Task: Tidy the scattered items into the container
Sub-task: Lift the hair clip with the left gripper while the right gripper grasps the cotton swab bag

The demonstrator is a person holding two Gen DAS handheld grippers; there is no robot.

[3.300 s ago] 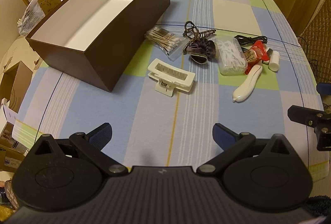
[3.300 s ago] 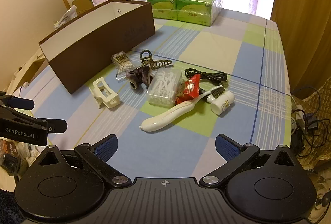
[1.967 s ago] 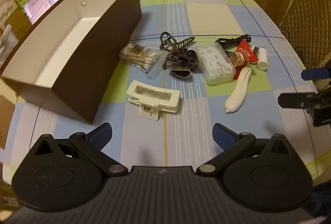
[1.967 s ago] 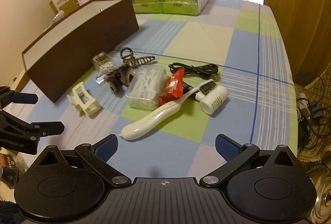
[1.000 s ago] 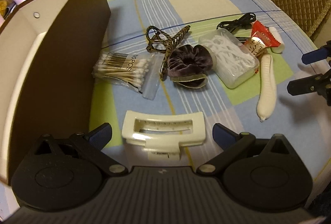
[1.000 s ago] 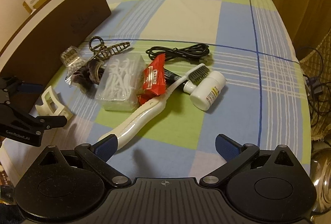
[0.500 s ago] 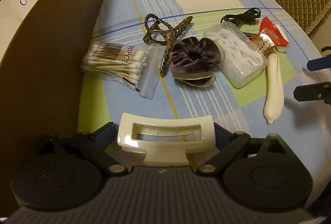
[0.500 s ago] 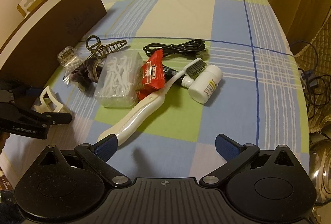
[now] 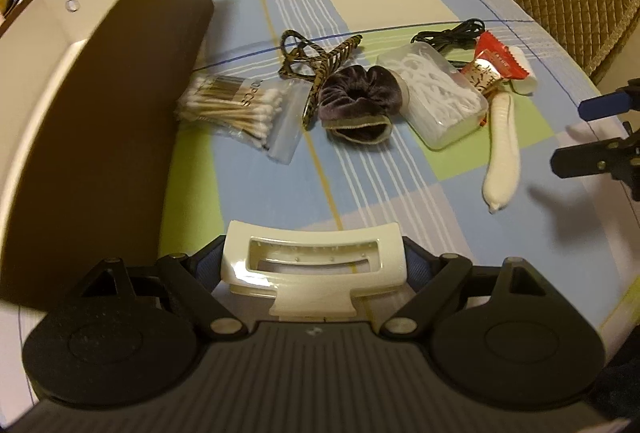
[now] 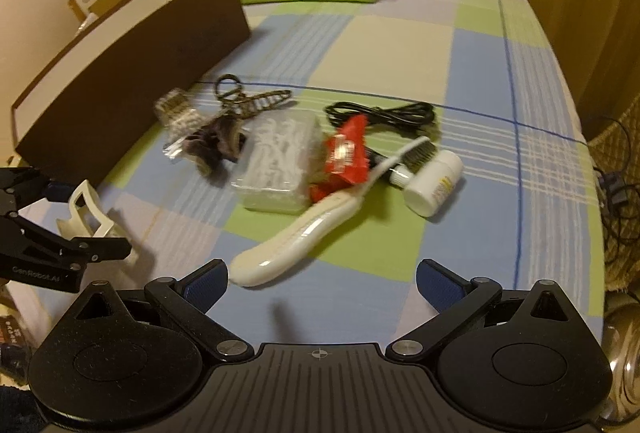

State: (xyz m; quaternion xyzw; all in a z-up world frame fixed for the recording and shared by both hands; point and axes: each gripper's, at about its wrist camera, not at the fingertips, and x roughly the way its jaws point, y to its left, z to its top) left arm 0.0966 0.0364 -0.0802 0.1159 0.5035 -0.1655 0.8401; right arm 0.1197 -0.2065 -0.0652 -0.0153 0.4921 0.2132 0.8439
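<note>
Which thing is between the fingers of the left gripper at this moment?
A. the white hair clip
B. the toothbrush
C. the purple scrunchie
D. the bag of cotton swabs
A: in the left wrist view the left gripper has its fingers closed on both ends of the white hair clip, while the scrunchie, the cotton swabs and the toothbrush lie on the table farther ahead.

box wall [image 9: 120, 105] close beside left tool [image 9: 314, 265]

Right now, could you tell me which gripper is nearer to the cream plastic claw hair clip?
Left. The left gripper has its fingers closed around the cream clip; the right gripper is open, off beside the white toothbrush handle.
</note>
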